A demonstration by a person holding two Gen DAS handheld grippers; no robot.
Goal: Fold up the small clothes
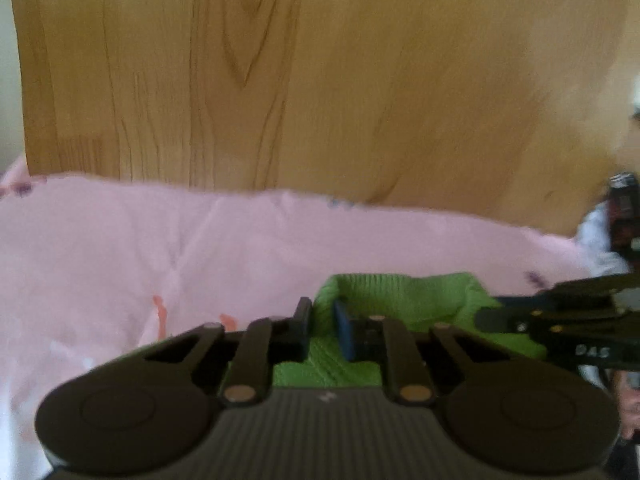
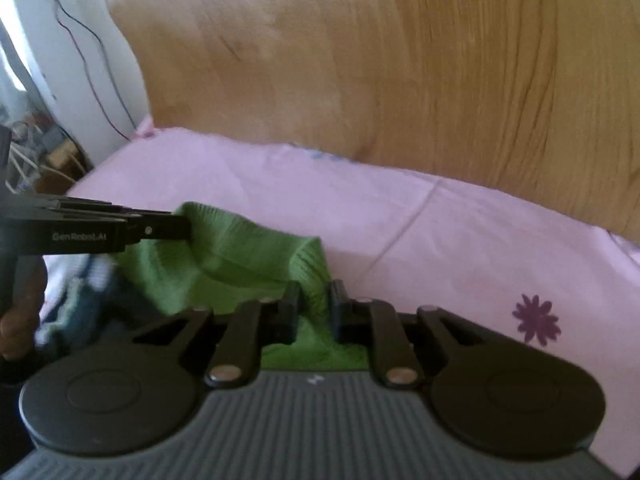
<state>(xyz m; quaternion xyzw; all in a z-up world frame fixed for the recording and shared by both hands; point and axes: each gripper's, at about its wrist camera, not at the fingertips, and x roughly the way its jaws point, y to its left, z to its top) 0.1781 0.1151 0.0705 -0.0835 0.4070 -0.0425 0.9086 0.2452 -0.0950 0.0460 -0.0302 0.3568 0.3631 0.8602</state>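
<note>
The green knitted garment (image 2: 240,252) is ribbed and bunched up, its top edge stretched between the two tools and sagging in the middle. It sits on the bed directly ahead of both of them.

The left gripper (image 1: 323,326) has its jaws drawn close together with a ridge of the green knit pinched between them, one fingertip (image 1: 345,334) showing a blue pad. The right gripper (image 2: 314,310) is likewise clenched on a raised fold of the same fabric, which humps up just beyond its tips. Each tool reaches into the other's view from the side, its dark fingers ending at the garment's edge.

Under the knit lies a pink bedsheet (image 2: 440,232), creased, with a purple flower print (image 2: 536,319) to the right of the right tool. Beyond the sheet, facing both tools, stands a wooden headboard (image 1: 280,80). Far left of the right tool a thin cable (image 2: 82,52) runs down a white wall, with blurred clutter below it.
</note>
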